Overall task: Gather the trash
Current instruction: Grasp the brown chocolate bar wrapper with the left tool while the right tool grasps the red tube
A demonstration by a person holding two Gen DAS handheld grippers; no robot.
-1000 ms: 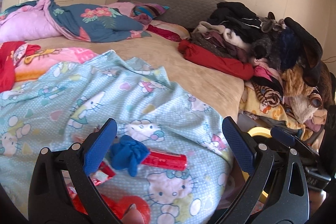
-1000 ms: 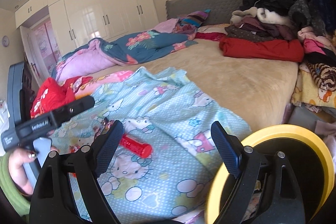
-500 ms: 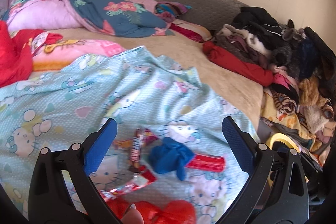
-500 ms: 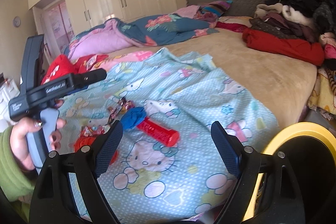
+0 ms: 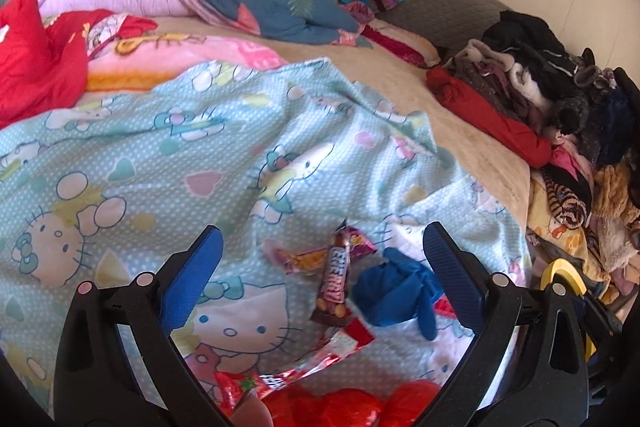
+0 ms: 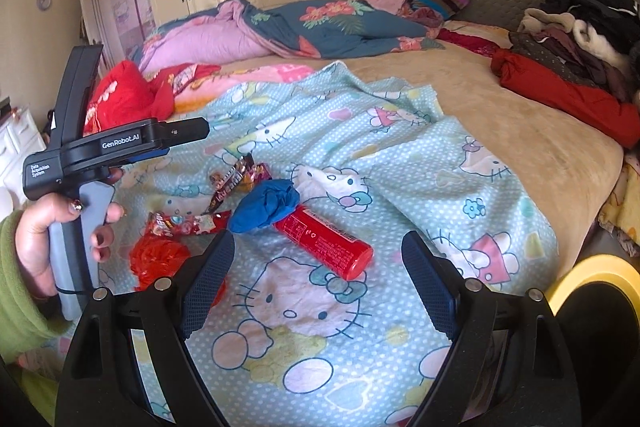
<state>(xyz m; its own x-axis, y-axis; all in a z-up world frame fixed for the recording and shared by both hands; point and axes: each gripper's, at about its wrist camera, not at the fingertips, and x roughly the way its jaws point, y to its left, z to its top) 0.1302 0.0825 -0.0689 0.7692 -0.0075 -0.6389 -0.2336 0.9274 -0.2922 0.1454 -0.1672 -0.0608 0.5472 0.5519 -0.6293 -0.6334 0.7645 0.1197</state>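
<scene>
Now the left gripper [image 5: 323, 269] stands spread wide over the sheet [image 5: 160, 155], pinching nothing; between its pads [image 5: 191, 281] lie a brown candy wrapper [image 5: 334, 277], a pink one [image 5: 296, 259] at its 10 o'clock, and a blue glove [image 5: 394, 287] at its 3 o'clock, touching the right pad's inner side in the view. A red foil wrapper [image 5: 320, 359] and crumpled red plastic [image 5: 340, 407] sit at 6 o'clock, under the gripper. The right gripper [image 6: 318, 279] is likewise spread and empty, with a red tube [image 6: 324, 243] between its pads, the glove resting on the tube's far end. A hand [image 6: 44, 235] in a green sleeve holds the left gripper at 9 o'clock. A yellow-rimmed bin [image 6: 592, 291] stands at 4 o'clock off the bed edge. Piled clothes [image 6: 580, 31] crowd 2 o'clock, well apart from the trash; quilts [image 6: 288, 27] lie at 12 o'clock.
</scene>
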